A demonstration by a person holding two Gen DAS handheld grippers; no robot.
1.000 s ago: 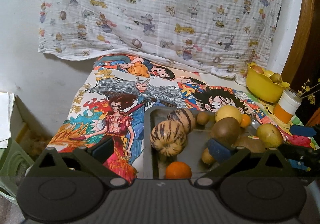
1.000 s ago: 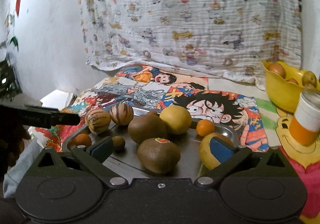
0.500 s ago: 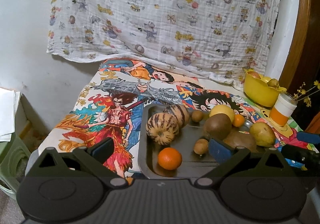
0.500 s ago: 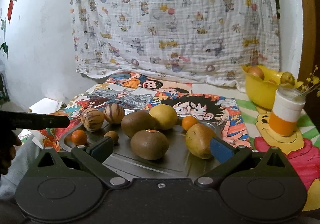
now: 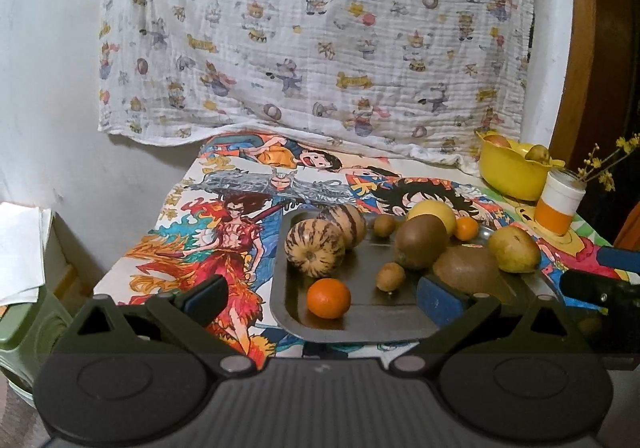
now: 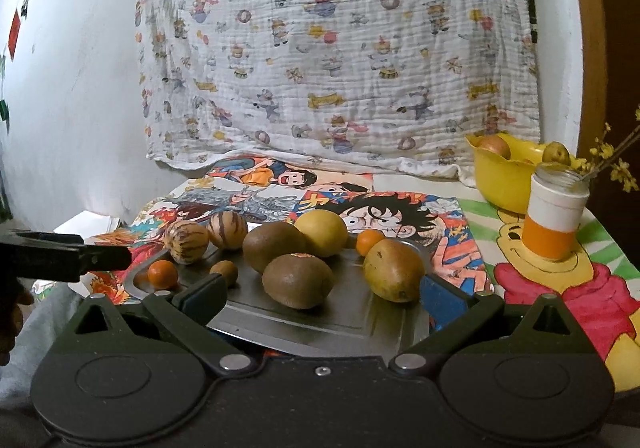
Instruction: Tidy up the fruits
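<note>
A metal tray (image 5: 360, 322) (image 6: 360, 322) on the cartoon-print cloth carries two striped melons (image 5: 315, 253) (image 6: 186, 241), two brown kiwis (image 5: 421, 241) (image 6: 298, 280), a yellow round fruit (image 6: 321, 233), a pear (image 5: 514, 249) (image 6: 394, 270), two small oranges (image 5: 329, 298) (image 6: 163, 274) and small brown fruits (image 5: 391, 276). My left gripper (image 5: 320, 298) hangs open near the tray's front left edge, empty. My right gripper (image 6: 320, 294) is open at the tray's front right, holding nothing. Each gripper shows at the edge of the other's view.
A yellow bowl (image 5: 512, 172) (image 6: 502, 176) with fruit stands at the back right. Next to it is an orange-and-white jar (image 5: 560, 204) (image 6: 556, 222) with yellow flower sprigs. A patterned cloth hangs on the wall behind. Papers (image 5: 20, 248) lie left of the table.
Both grippers have drawn back and up from the tray, so the fruit looks smaller and more of the table shows. No fruit has moved.
</note>
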